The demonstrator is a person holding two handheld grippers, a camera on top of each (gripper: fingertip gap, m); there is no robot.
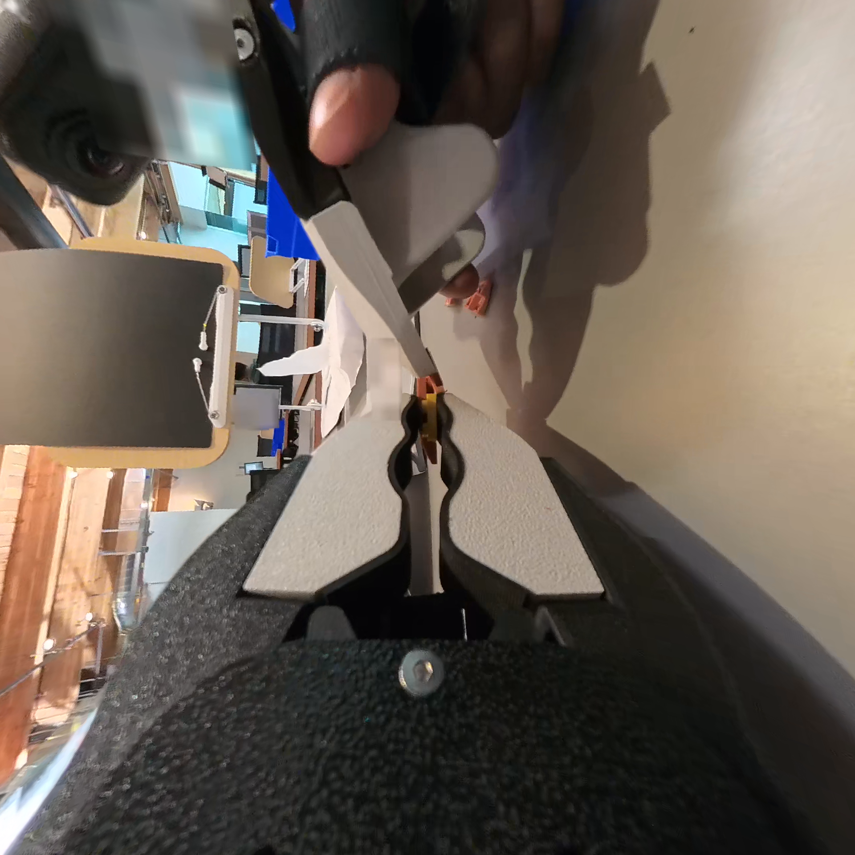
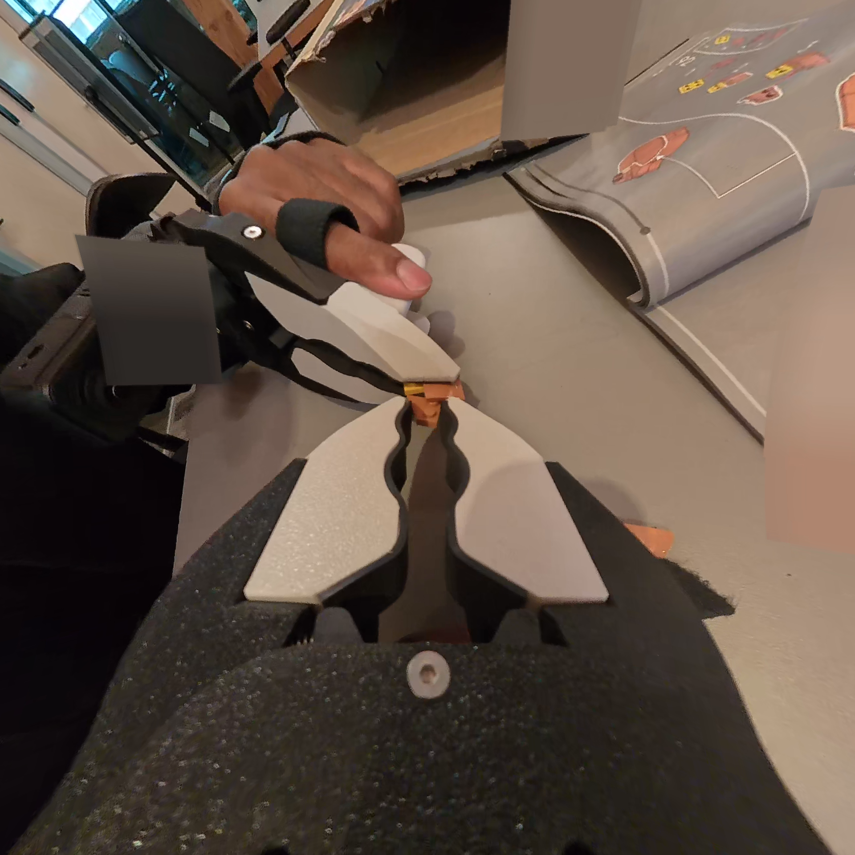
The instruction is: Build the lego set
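In the left wrist view my left gripper (image 1: 429, 412) is shut on a small yellow piece (image 1: 430, 420) that is joined to an orange-brown piece (image 1: 428, 385). My right gripper (image 1: 424, 368) comes in from above, its tips on the orange-brown piece. In the right wrist view my right gripper (image 2: 428, 413) is shut on the orange-brown piece (image 2: 429, 409). My left gripper (image 2: 409, 386) reaches in from the left, pinching the yellow piece (image 2: 413, 389). The two grippers meet tip to tip just above the grey table (image 2: 555, 324). A hand (image 2: 324, 199) holds the left gripper.
More orange-brown pieces lie on the table (image 1: 476, 303), one beside my right gripper (image 2: 652, 541). A grey printed mat (image 2: 694, 162) with a rolled edge lies at the right, an open cardboard box (image 2: 416, 106) behind. A chair (image 1: 115, 351) and white paper (image 1: 342, 342) are to the left.
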